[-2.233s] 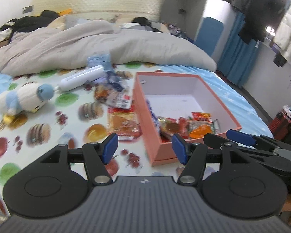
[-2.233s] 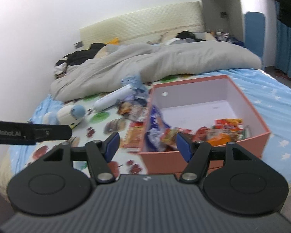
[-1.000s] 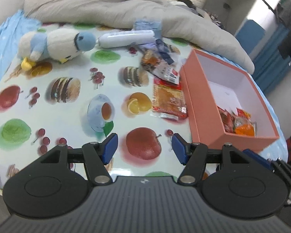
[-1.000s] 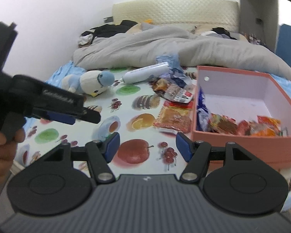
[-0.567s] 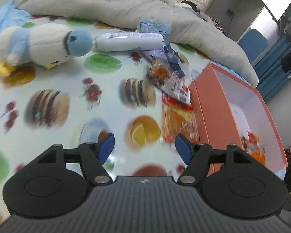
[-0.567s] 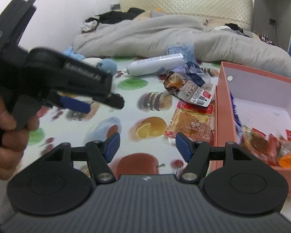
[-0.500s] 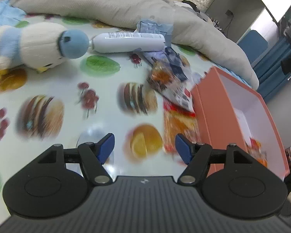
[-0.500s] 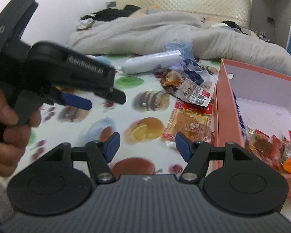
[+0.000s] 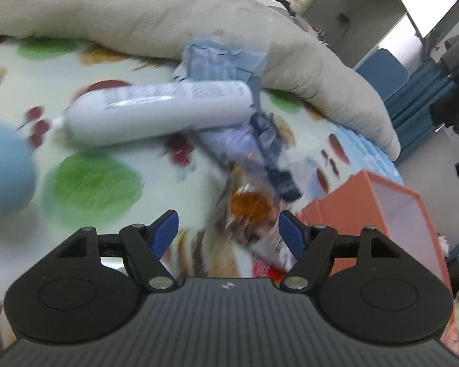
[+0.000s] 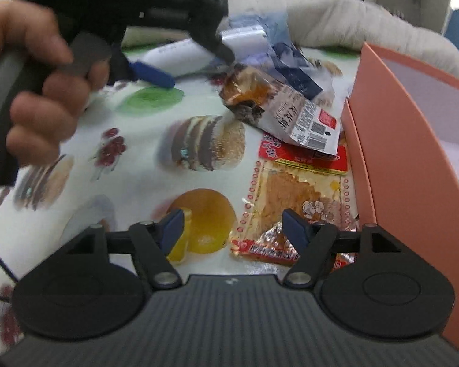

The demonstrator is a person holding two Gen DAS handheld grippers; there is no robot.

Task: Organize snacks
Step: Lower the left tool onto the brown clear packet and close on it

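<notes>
Two handheld grippers hover over a bed covered with a fruit-print sheet (image 10: 131,140). The left gripper (image 9: 228,229) has its jaws apart and widening, nothing between them, above a blurred clear snack packet (image 9: 248,211) near a white tube (image 9: 159,113). The right gripper (image 10: 232,226) is also spreading, empty, over a flat red-edged snack packet (image 10: 293,195) lying just beside the orange box (image 10: 397,165). A hand (image 10: 36,91) grips the left tool's handle
</notes>
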